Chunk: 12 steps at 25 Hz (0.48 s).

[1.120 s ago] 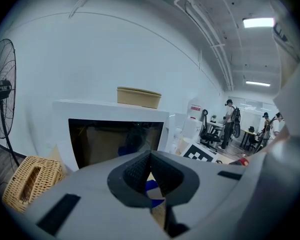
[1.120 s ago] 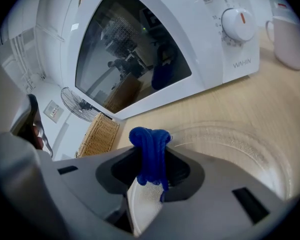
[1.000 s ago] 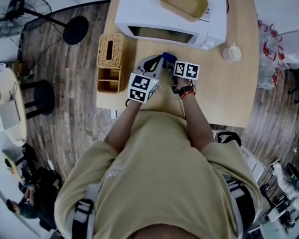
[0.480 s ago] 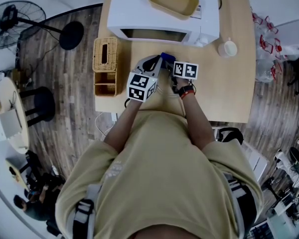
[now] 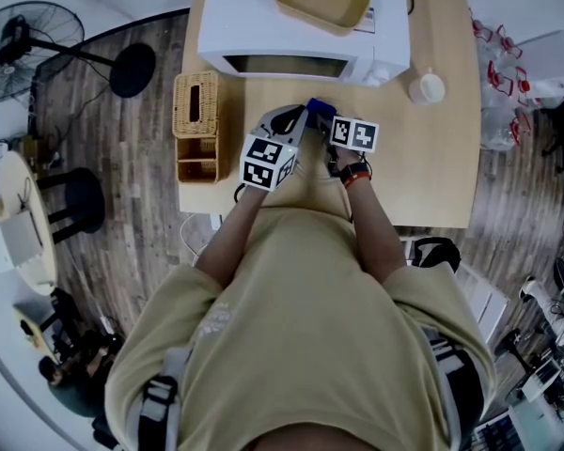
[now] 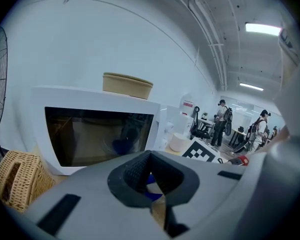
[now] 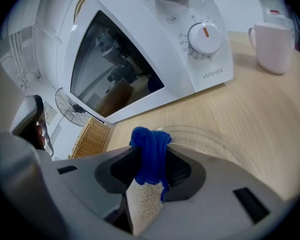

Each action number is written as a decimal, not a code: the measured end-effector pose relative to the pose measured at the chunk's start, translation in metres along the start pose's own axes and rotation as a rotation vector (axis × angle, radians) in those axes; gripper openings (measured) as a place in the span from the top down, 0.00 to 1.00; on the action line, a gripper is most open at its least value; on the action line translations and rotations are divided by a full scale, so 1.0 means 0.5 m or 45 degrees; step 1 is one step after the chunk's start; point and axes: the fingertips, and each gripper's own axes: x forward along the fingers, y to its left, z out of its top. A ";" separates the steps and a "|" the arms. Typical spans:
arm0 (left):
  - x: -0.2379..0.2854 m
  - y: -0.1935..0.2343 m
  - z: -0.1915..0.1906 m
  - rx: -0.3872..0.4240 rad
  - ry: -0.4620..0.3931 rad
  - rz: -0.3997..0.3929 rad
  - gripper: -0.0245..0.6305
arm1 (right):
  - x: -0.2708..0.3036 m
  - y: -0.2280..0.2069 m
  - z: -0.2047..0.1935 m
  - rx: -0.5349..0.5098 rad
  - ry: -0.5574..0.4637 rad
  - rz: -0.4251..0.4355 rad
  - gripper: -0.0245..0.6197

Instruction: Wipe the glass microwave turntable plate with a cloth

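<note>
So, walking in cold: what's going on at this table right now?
A person stands at the table before a shut microwave, a gripper in each hand. The right gripper is shut on a blue cloth, right at the rim of the plate. The left gripper has its jaws drawn together, apparently pinching that plate, though clear glass is hard to see. Wiping looks under way.

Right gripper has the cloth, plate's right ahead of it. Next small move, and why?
Probably ease the right gripper down and forward so the blue cloth presses onto the glass plate. The jaws are shut on the cloth, and its bunched end sits at the plate's near rim; contact isn't clear yet.
</note>
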 end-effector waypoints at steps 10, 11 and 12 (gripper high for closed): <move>0.006 -0.027 0.007 0.043 -0.012 -0.052 0.93 | -0.034 -0.037 0.004 0.034 -0.047 -0.050 0.73; 0.006 -0.028 0.007 0.046 -0.012 -0.055 0.93 | -0.037 -0.041 0.004 0.038 -0.052 -0.055 0.73; 0.006 -0.029 0.006 0.048 -0.010 -0.057 0.93 | -0.040 -0.044 0.004 0.041 -0.056 -0.059 0.73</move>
